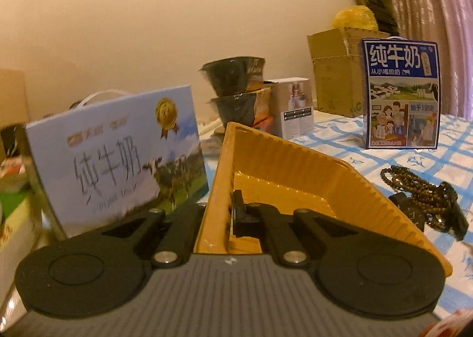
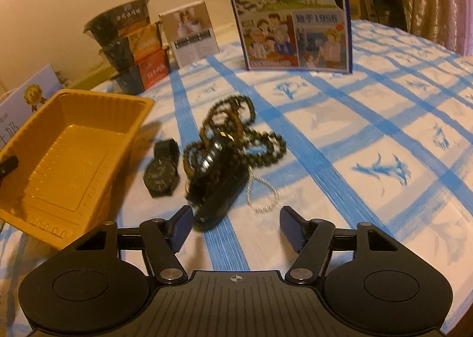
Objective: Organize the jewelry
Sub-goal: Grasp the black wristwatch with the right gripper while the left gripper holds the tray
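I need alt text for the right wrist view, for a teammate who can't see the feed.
The right gripper hangs open just short of a jewelry pile on a blue-checked tablecloth: dark bead strands, a black watch, a black case and a pearl bracelet. An empty yellow tray sits tilted at left, with a milk carton behind.

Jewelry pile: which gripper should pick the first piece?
Right. The right gripper is open and aimed at the jewelry pile just ahead. The left gripper is shut on the yellow tray wall, holding it tilted.
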